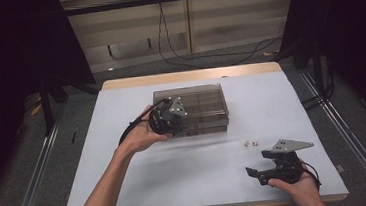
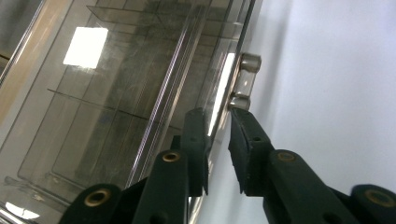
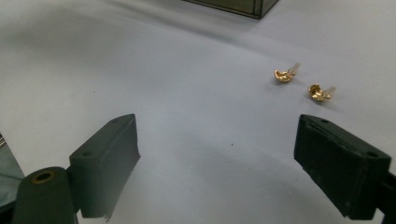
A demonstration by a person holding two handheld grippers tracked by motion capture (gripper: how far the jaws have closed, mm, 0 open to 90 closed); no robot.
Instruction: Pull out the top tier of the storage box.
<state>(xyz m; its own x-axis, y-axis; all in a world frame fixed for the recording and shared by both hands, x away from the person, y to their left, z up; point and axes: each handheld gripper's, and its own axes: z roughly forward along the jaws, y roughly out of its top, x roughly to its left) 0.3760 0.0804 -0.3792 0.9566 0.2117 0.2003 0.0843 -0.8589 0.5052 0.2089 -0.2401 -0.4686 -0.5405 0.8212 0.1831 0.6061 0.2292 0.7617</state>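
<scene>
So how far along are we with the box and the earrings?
Early on. Nothing looks done yet: the clear compartment box is closed, and the two gold earrings lie loose on the table. In hand: the left claw is nearly shut around the box's front edge, beside its latch. The right claw waits open near the earrings. Left: probably opening the box and putting them in.

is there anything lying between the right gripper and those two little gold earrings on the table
Nothing visible. The right gripper is open above the bare white table, and the two gold earrings lie ahead of it with only bare tabletop between. The clear plastic box sits farther back, at the left gripper, out of the path.
</scene>
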